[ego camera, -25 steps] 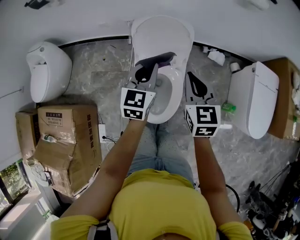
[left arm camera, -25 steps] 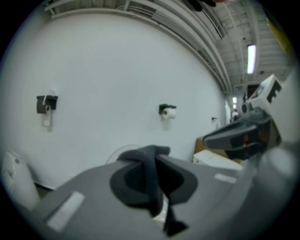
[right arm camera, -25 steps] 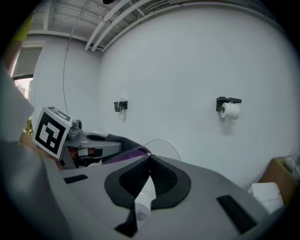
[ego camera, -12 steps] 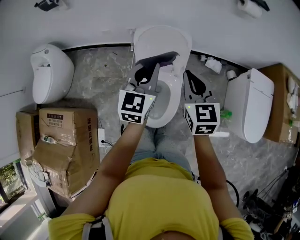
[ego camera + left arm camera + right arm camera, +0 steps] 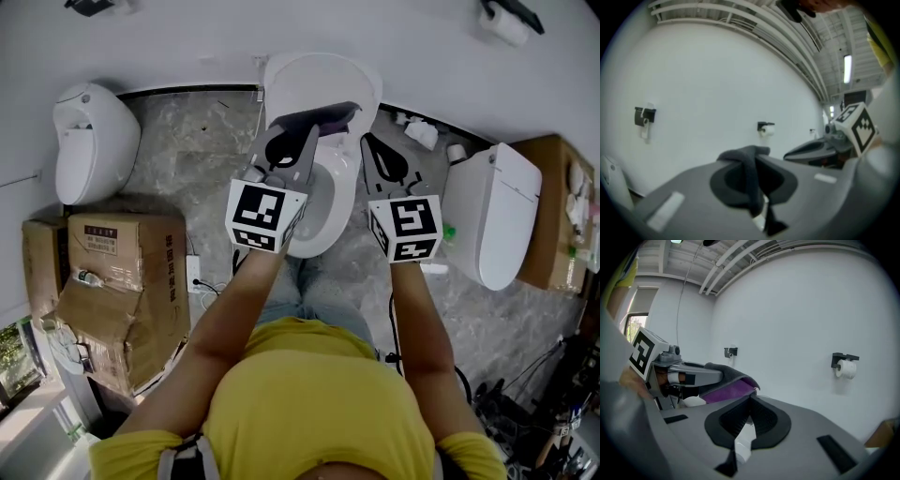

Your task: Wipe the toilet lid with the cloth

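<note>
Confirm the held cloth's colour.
Dark grey with a purple face; the cloth shows best in right gripper view.

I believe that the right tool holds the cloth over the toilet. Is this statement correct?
No, it is the left tool that holds the cloth over the toilet. The left gripper view shows the cloth pinched between its jaws. The right tool is shut on nothing.

Cloth [image 5: 317, 118] over toilet [image 5: 323, 77], boxes [image 5: 117, 281] left
</note>
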